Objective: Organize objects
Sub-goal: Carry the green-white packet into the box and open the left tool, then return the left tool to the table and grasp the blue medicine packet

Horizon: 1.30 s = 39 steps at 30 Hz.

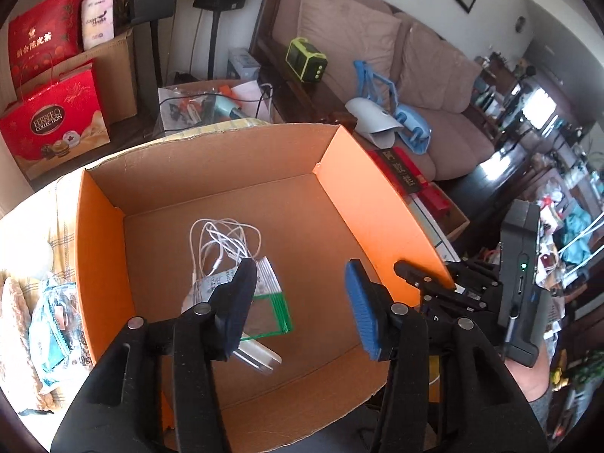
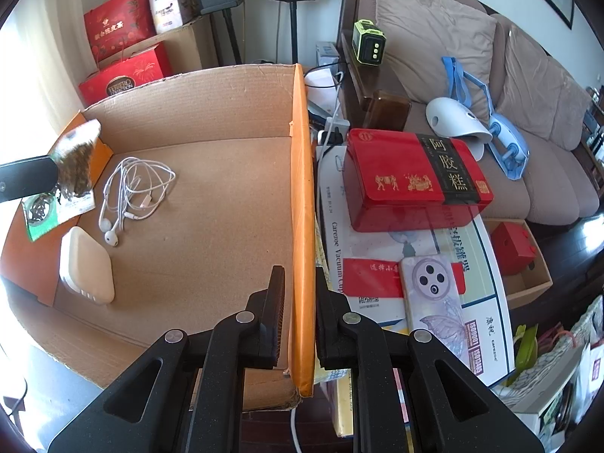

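The cardboard box point(image 2: 211, 188) is showing brown inside with orange walls; white earphones point(image 2: 128, 192) and a green-edged packet point(image 2: 39, 215) are lying in it, beside a red-and-black tin point(image 2: 411, 185).

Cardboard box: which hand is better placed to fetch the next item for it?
Probably the left: the left gripper stands open, nothing between its jaws, over the cardboard box, while the right gripper is clamped on its orange wall.

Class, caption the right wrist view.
Right gripper clamps the cardboard box wall; earphones lie inside.
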Available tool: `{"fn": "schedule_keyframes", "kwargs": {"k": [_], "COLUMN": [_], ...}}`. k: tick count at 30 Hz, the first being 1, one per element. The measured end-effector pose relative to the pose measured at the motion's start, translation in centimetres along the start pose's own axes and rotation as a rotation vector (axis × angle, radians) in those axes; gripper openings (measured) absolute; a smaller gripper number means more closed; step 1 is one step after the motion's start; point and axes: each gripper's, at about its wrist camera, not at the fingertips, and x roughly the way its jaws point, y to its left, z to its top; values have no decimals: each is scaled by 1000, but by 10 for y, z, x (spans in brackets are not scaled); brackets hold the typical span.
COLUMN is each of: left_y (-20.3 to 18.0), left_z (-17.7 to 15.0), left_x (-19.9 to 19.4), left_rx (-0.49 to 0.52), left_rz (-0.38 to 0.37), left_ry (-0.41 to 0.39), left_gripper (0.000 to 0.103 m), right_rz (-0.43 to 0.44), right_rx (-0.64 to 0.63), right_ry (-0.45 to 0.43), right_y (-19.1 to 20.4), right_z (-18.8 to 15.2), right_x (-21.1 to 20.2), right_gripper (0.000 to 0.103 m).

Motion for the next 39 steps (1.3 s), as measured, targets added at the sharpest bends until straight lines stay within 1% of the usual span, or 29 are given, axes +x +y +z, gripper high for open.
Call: {"fn": "schedule_keyframes", "kwargs": {"k": [2, 4, 7, 11, 13, 16, 21, 26, 29, 30, 39], "left_y": [-2, -1, 8, 25, 36, 56, 92, 128, 146, 153, 208], "left_z": [0, 0, 1, 0, -3, -6, -15, -25, -32, -35, -62], "left_x": [-4, -10, -19, -32, -40, -52, -65, -73, -75, -75, -61], "left_rx": [6, 7, 2, -2, -10, -34, -83, -140, -167, -180, -300], "left_rz": [-1, 9, 46, 115, 141, 174, 234, 270, 289, 299, 360], "left_ry": [-6, -19, -38, -57, -73, -90, -89, -76, -70, -67, -12], "left_gripper": [47, 50, 51, 53, 70, 78, 79, 79, 86, 88, 88], "right_rz": [0, 0, 1, 1, 2, 2, 1, 1, 1, 1, 0], "right_rx": [0, -1, 0, 0, 1, 1, 0, 0, -1, -1, 0], "right_ry": [0, 1, 0, 0, 0, 0, 0, 0, 0, 1, 1], "right_y": [0, 0, 0, 0, 0, 1, 0, 0, 0, 1, 1], "right_z": [0, 0, 0, 0, 0, 0, 0, 0, 0, 0, 0], "right_x": [0, 0, 0, 0, 0, -1, 0, -1, -1, -1, -1], "right_gripper": [13, 13, 13, 13, 13, 13, 13, 13, 13, 13, 13]}}
